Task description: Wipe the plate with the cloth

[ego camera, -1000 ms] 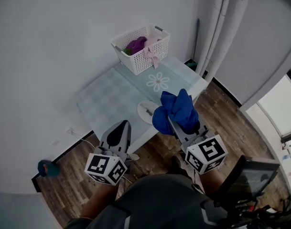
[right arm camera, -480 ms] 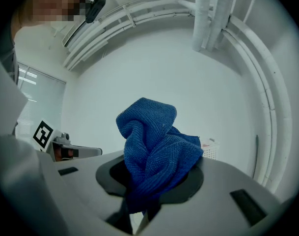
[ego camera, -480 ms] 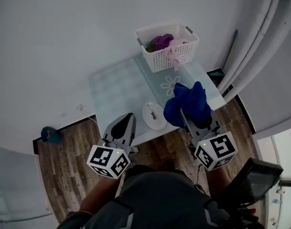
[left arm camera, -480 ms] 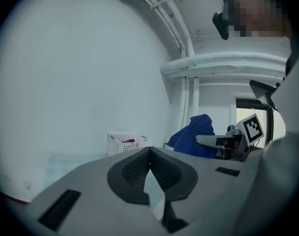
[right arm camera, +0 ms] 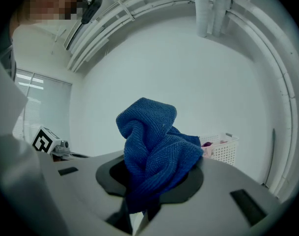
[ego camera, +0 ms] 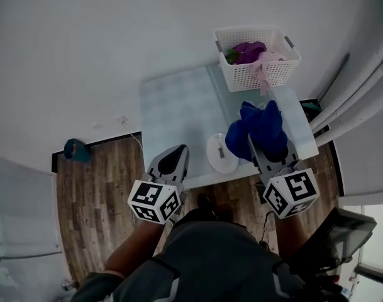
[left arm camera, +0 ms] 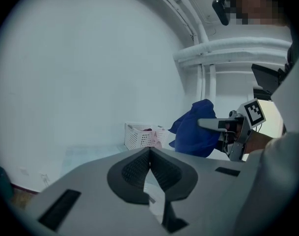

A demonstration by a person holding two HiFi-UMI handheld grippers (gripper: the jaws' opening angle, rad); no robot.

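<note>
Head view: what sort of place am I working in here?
Probably a plain home-style utility room, or a mock-up of one: a small table with a pale flowered covering stands against a white wall, a white laundry basket of clothes sits on it, and the floor is wood plank.

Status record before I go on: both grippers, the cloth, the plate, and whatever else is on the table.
left gripper: jaws together, nothing between them
right gripper: shut on blue cloth, held in the air
plate: white, near front edge of table, not yet wiped
basket: white, at table's back, holds clothes
</note>
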